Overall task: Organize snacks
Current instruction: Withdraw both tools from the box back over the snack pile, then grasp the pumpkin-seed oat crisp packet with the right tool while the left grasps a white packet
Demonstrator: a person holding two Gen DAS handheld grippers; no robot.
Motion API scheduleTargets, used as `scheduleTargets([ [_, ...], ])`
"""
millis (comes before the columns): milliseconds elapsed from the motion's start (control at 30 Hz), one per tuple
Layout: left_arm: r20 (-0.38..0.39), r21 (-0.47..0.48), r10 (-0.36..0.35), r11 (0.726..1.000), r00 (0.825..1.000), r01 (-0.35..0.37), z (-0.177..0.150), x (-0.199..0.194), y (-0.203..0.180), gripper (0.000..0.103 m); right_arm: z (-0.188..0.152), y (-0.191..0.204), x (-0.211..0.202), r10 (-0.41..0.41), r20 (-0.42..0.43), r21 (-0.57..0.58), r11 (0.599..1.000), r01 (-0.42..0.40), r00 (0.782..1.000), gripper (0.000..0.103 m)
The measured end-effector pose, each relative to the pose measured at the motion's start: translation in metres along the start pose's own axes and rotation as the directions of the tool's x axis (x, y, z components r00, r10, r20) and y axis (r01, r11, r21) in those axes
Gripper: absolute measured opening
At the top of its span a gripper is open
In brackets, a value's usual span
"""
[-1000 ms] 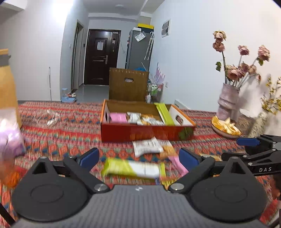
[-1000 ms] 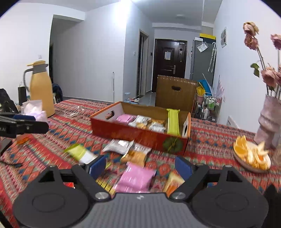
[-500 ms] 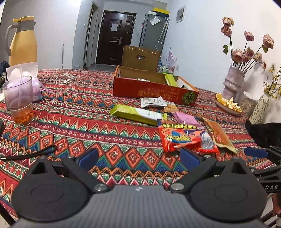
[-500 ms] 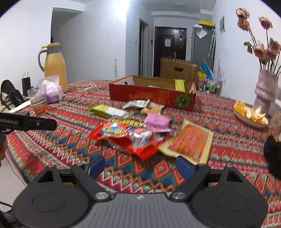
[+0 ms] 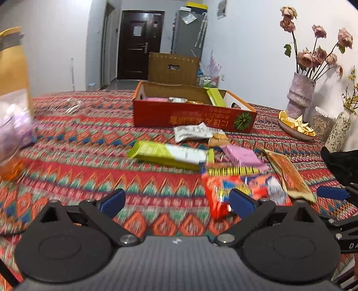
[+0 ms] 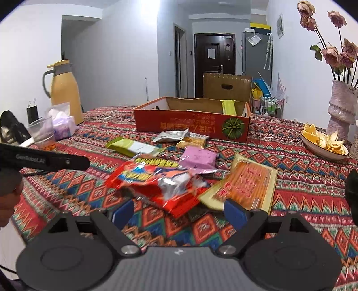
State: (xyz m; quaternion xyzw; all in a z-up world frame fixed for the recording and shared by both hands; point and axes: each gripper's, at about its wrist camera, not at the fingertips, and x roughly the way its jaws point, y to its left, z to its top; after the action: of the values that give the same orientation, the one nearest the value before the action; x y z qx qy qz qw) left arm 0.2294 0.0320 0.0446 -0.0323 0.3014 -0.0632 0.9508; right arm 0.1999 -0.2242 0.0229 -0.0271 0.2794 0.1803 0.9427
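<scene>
While both grippers, left (image 5: 176, 201) and right (image 6: 179, 209), hover released, the red snack bag (image 6: 154, 181) lies nearest, long axis 10-to-4 o'clock; orange packet (image 6: 243, 181) at 2 o'clock, red box (image 6: 192, 124) beyond at 12.

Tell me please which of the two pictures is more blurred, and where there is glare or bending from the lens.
Left wrist view: more blurred, the tablecloth and green packet smeared by motion. Right wrist view: sharper, only the red bag is slightly soft; strong glare washes the ceiling light. Both views: fisheye darkens the corners.
</scene>
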Motion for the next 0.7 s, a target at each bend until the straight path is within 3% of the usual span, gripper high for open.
scheduleTargets([
  [133,0.020,0.028,-0.039,0.999,0.999,0.038,0.036,0.037,-0.009,0.101,0.018,-0.015,0.021,-0.012,-0.003,-0.001,1.000,0.012,1.000,0.087],
  [333,-0.014,0.032,-0.082,0.996,0.996,0.083,0.084,0.107,-0.015,0.101,0.054,-0.037,0.068,-0.010,-0.018,-0.016,1.000,0.010,1.000,0.087],
  [700,-0.044,-0.088,-0.039,0.996,0.998,0.035,0.095,0.152,0.034,0.101,0.117,-0.046,0.213,0.061,-0.149,-0.049,0.996,-0.069,0.987,0.085],
])
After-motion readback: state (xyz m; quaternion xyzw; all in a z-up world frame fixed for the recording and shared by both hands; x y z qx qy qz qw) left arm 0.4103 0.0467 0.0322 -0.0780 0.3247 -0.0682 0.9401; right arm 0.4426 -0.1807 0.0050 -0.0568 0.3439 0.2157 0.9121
